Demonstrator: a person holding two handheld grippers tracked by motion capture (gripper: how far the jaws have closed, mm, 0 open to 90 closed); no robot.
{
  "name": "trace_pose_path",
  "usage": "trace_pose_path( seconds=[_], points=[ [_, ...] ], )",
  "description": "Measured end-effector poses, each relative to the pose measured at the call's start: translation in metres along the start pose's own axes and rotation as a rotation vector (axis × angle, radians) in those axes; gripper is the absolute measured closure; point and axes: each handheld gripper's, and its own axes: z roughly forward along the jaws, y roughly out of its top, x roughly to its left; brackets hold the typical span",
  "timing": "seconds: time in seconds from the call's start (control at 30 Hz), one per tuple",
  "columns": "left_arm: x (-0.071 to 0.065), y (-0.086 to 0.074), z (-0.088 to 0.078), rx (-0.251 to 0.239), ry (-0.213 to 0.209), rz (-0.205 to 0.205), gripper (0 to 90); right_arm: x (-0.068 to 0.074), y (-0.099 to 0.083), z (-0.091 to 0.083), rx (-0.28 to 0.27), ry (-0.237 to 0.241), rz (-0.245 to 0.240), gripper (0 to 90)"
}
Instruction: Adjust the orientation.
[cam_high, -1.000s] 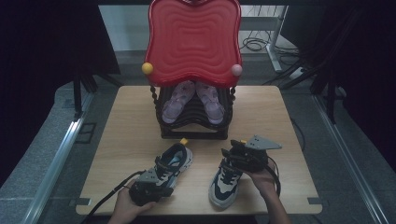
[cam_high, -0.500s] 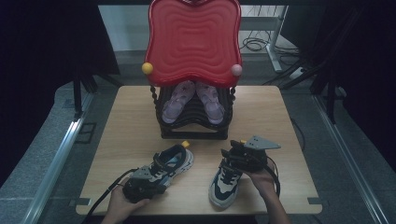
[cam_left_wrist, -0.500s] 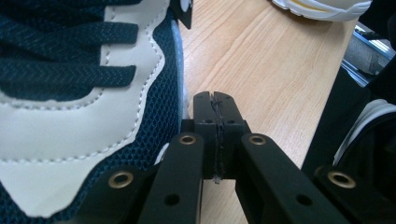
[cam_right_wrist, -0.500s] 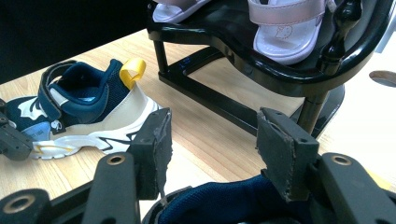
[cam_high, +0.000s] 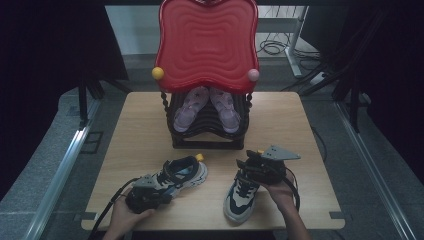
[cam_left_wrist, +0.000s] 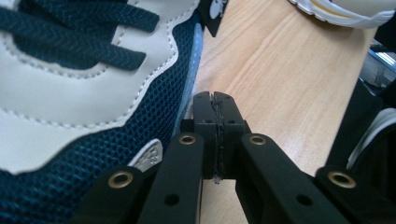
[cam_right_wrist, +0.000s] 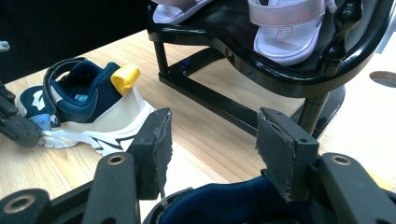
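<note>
Lying low at the near left of the table (cam_high: 140, 125), the left gripper (cam_left_wrist: 218, 105) has its two black jaws clenched together with nothing between them, their tips just beside the blue mesh flank of the left sneaker (cam_high: 181, 173). In the high view that gripper (cam_high: 150, 195) sits at the toe end of this sneaker, which lies on its sole and points toward the person's left hand (cam_high: 125, 215), its yellow heel tab (cam_high: 200, 157) turned toward the black rack (cam_high: 207, 135). Over on the right, the right gripper (cam_right_wrist: 212, 140) has its jaws spread apart above the dark blue collar of the right sneaker (cam_high: 242, 192); whether the pads press on the collar cannot be told. From above, that gripper (cam_high: 260, 167) rests over the heel end of the sneaker, whose white toe points to the table's near edge, with the right hand (cam_high: 280, 192) just behind it. Both sneakers lie near each other in front of the rack, which carries a pair of pale pink sandals (cam_high: 207, 107) under a red wavy board (cam_high: 207, 42).
</note>
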Motion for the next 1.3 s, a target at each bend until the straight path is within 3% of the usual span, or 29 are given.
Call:
trace_pose_path(
  seconds=[1.07,1.3],
  points=[
    [0.017,-0.004,-0.005,-0.05,0.053,-0.06,89.4,0.003,-0.002,0.006,0.016,0.006,-0.003,46.0],
    [0.017,-0.004,-0.006,-0.064,0.065,-0.062,84.6,0.003,-0.002,0.005,0.014,0.006,-0.004,46.0]
  ],
)
